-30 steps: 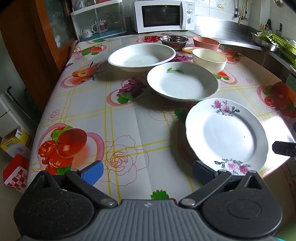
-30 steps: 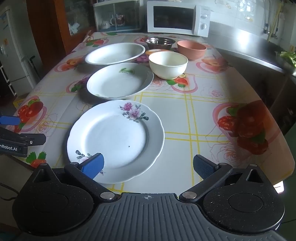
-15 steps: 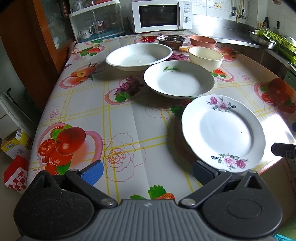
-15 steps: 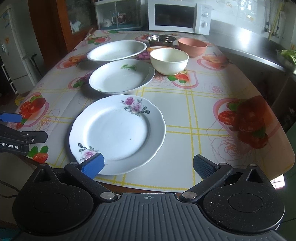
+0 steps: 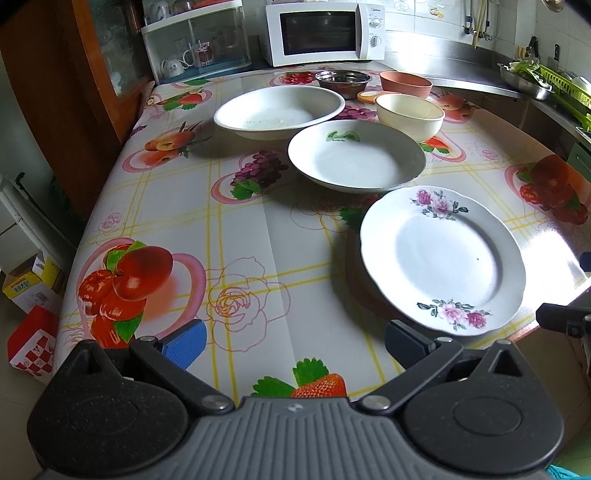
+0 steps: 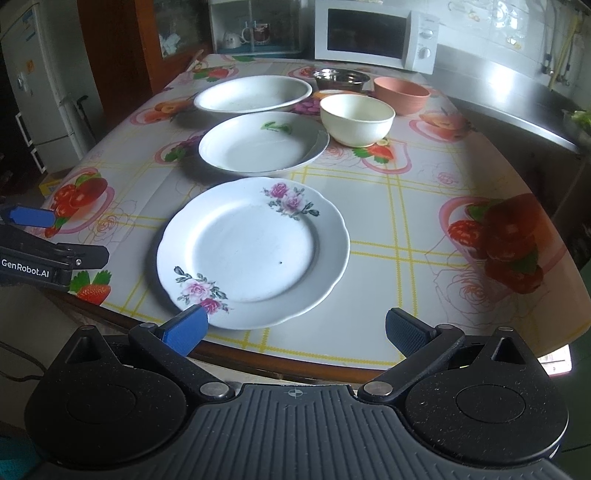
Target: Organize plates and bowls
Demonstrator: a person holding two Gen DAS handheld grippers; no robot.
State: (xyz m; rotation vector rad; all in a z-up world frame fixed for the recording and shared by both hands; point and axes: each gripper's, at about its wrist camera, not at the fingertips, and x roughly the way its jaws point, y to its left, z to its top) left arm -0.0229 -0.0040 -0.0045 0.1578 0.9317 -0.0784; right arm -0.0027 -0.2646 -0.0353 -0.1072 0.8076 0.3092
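Note:
A flat white plate with pink flowers (image 5: 443, 258) (image 6: 253, 253) lies near the table's front edge. Behind it is a deep white plate with a green mark (image 5: 356, 157) (image 6: 264, 142), then a wide white basin (image 5: 279, 110) (image 6: 253, 94). A cream bowl (image 5: 410, 116) (image 6: 356, 118), a pink bowl (image 5: 405, 84) (image 6: 402, 94) and a steel bowl (image 5: 343, 82) (image 6: 340, 79) stand at the back. My left gripper (image 5: 295, 343) is open and empty over the front edge, left of the flowered plate. My right gripper (image 6: 295, 328) is open and empty just in front of that plate.
The table (image 5: 240, 236) has a fruit-print cloth. A microwave (image 5: 325, 33) (image 6: 373, 35) and a glass cabinet (image 5: 195, 44) stand behind it. A steel counter (image 6: 517, 114) runs along the right. Boxes (image 5: 29, 314) lie on the floor at left.
Both grippers have drawn back a little from the table, so its front edge shows more. The dishes have not moved and both grippers stay open.

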